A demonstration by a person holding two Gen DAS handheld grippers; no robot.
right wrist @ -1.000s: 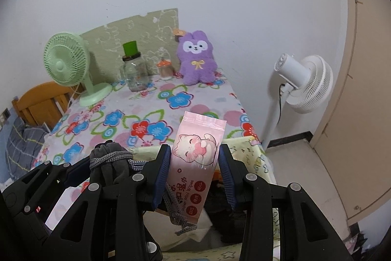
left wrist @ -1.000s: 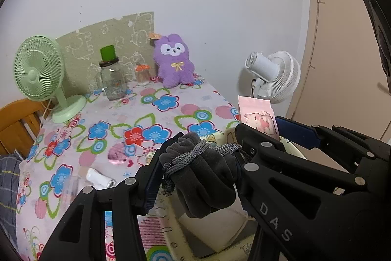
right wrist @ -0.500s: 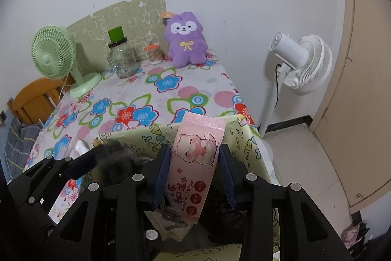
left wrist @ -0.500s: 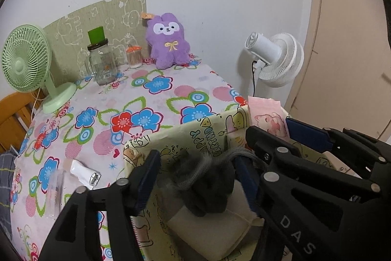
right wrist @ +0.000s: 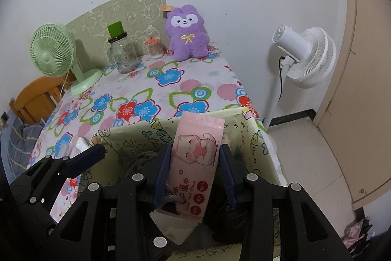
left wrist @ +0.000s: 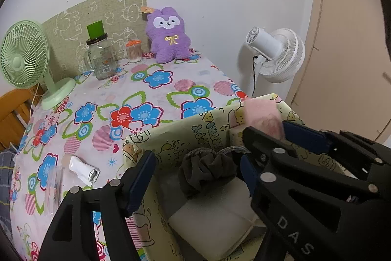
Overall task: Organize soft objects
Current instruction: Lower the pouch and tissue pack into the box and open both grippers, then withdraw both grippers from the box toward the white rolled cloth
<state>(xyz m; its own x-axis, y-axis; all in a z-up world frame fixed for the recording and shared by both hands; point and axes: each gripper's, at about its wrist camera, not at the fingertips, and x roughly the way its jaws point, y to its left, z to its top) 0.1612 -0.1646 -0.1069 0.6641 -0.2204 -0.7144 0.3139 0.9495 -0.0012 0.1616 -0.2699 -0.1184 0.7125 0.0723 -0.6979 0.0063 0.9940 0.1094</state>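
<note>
A: Why is the left claw (left wrist: 195, 174) seen spread over the box?

B: Its jaws are opening, and the dark grey drawstring pouch (left wrist: 207, 170) lies between them, apparently untouched by the blue pads. It is judged that the pouch is being released into the yellow cartoon-print storage box (left wrist: 171, 136), where it rests on a pale folded item (left wrist: 212, 219) at about 6 o'clock from it.

A: And the right claw (right wrist: 194, 158)?

B: It is closed narrowly on a pink pack of mini wet wipes (right wrist: 195, 158), gripped at its sides and kept upright, the top edge pointing toward 12 o'clock. The pack is held above the open box, presumably so that it can be lowered in beside the pouch. In the left wrist view it shows as a blurred pink patch at about 2 o'clock from the pouch.

A: Why is the box set where it is?

B: It is placed at the near edge of the floral-clothed surface (left wrist: 151, 94), within reach of both claws, at 6 o'clock from the purple plush bunny (left wrist: 168, 34), which sits against the wall, well apart from the box.

A: What is left out?

B: The plush is not yet boxed. A small white object (left wrist: 83, 170) lies on the cloth at 9 o'clock from the box; what it is cannot be told.
</note>
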